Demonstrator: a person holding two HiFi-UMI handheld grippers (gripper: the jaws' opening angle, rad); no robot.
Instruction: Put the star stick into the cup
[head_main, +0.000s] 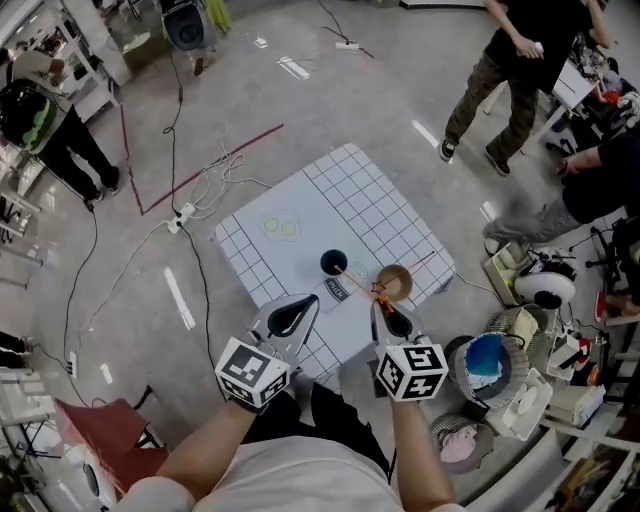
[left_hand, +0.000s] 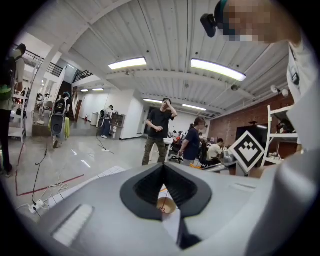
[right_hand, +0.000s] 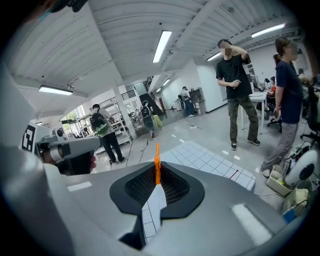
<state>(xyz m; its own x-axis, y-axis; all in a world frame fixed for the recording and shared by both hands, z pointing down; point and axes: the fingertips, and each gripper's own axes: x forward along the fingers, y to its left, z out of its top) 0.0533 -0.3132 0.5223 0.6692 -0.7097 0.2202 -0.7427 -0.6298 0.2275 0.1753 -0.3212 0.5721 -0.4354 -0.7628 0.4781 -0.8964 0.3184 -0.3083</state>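
- The left gripper (head_main: 304, 306) (left_hand: 163, 168) hangs over the near edge of the table (head_main: 345, 195). Its jaws are pressed together with nothing between them.
- The right gripper (head_main: 381, 306) (right_hand: 157, 173) is just beside it to the right. Its jaws are clenched on the orange star stick (head_main: 358, 279) (right_hand: 157, 161), which pokes out past the jaw tips.
- In the head view the stick runs as a thin line from those tips up and to the left, above the table. Its far end reaches the near rim of the dark cup (head_main: 333, 263); whether they touch cannot be told.
- A tan cup (head_main: 407, 284) (left_hand: 169, 205) stands upright just right of the stick, near the right gripper's tips.
- The two cups stand apart on the white squared tabletop, the stick between them.
- Cables (head_main: 205, 185) trail over the floor left of the table.
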